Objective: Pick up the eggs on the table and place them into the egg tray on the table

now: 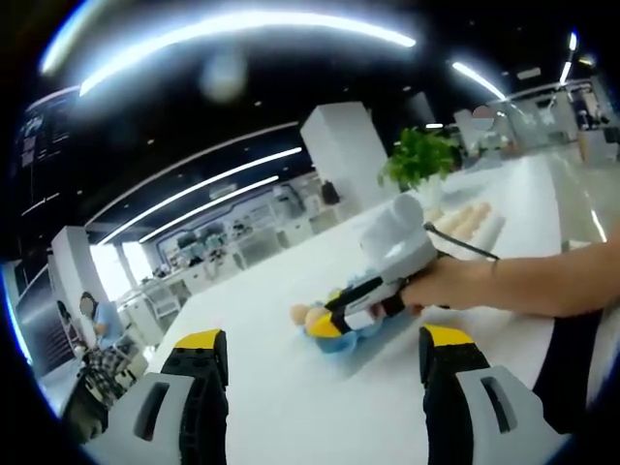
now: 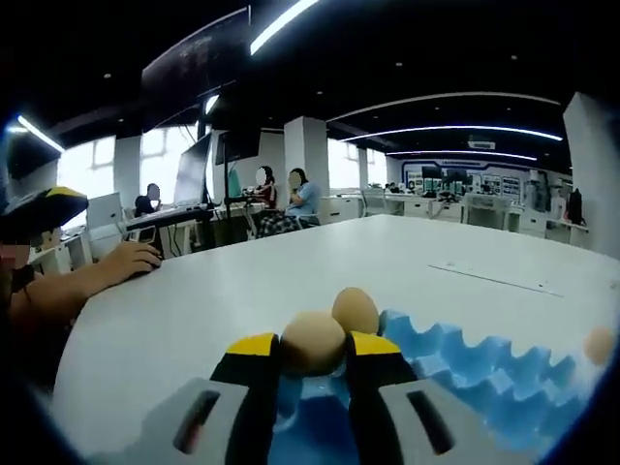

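Observation:
In the right gripper view my right gripper (image 2: pixel 313 360) is shut on a tan egg (image 2: pixel 312 341), held just over the near edge of the blue egg tray (image 2: pixel 465 363). A second egg (image 2: pixel 356 308) sits in a tray cup right behind it. The left gripper view shows the right gripper (image 1: pixel 334 312), held by a hand (image 1: pixel 455 283), with its tips at the blue tray (image 1: pixel 344 337), where eggs (image 1: pixel 302 313) show. Several loose eggs (image 1: pixel 465 221) lie farther back on the white table (image 1: pixel 262 387). My left gripper (image 1: pixel 325 373) hangs open above the table, nothing between its jaws.
A potted plant (image 1: pixel 421 155) stands beyond the loose eggs. One more egg (image 2: pixel 600 344) lies past the tray's right end. A forearm and hand (image 2: pixel 121 260) rest on the table at the left. People sit at desks (image 2: pixel 281 199) in the background.

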